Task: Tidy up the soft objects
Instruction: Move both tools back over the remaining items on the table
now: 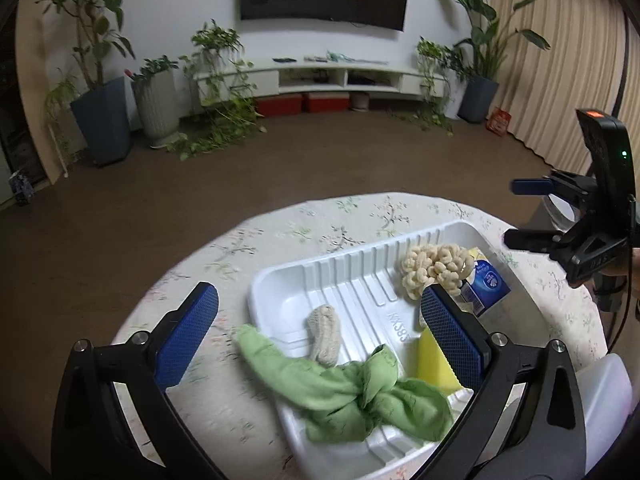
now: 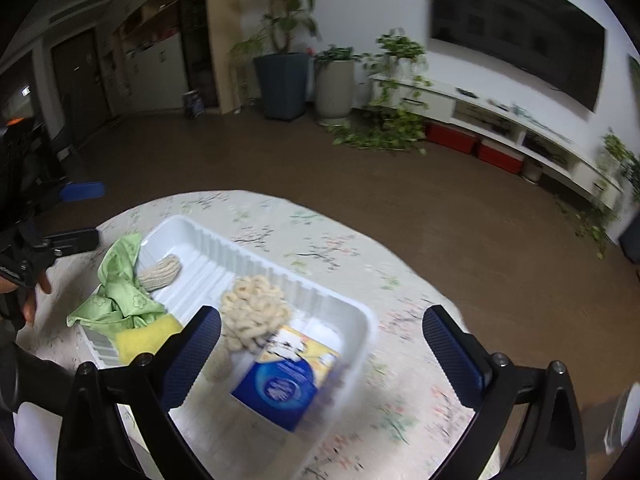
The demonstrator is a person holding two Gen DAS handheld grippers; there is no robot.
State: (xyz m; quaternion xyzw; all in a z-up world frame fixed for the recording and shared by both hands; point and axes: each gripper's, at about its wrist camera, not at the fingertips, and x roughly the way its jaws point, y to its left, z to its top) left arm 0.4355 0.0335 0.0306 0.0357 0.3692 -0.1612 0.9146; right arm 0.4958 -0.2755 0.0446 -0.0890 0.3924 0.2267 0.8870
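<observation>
Soft things gathered in the white tray [image 1: 280, 280] on the table [image 1: 224, 248]; both pairs of jaws spread wide and empty.

The green cloth [image 1: 352, 392], knotted in the middle, is draped over the near rim of the tray, one end hanging out onto the table. It is judged to be light and limp, so the knot is probably the best place to be gripped. The left gripper [image 1: 320, 320] is held above it. The yellow sponge [image 1: 432, 364], beige roll [image 1: 325, 334], cream looped piece [image 1: 434, 268] and blue packet [image 2: 280, 384] lie inside. The right gripper [image 2: 320, 344] is held over the packet.
</observation>
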